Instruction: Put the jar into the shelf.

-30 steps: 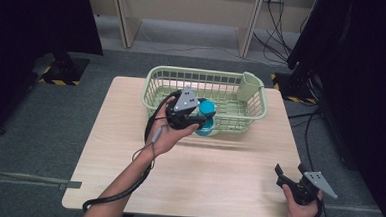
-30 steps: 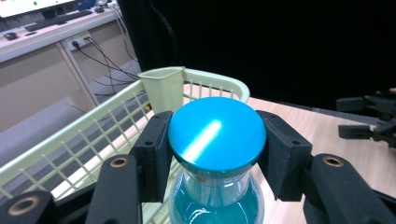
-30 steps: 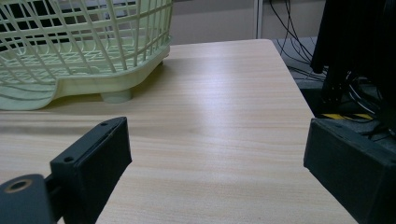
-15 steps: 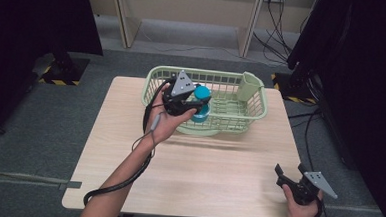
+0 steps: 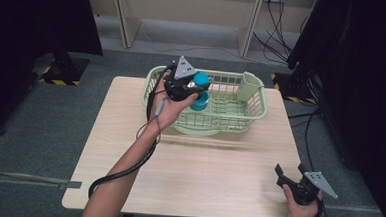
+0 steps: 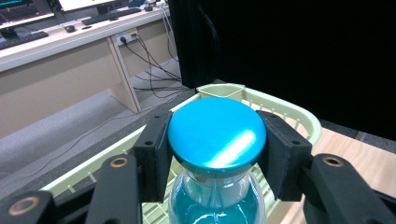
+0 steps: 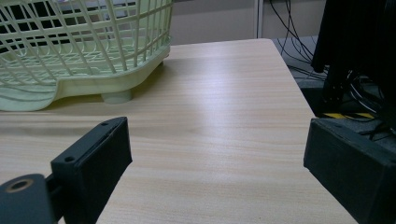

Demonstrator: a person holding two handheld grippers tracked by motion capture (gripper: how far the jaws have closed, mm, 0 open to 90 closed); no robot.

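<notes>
A light wooden rectangular table (image 5: 202, 179) stands on grey carpet floor (image 5: 34, 145). Behind it black cables (image 5: 281, 18) trail beneath what looks like a beige desk (image 6: 51, 60).

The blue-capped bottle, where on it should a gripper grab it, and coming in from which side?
Grip the bottle at its round blue cap, level from the side, as the left gripper does now. The cap is wider than the narrow clear neck below, so its flat-walled rim gives the pads opposite faces, and the bottle probably hangs upright beneath them over the green basket.
</notes>
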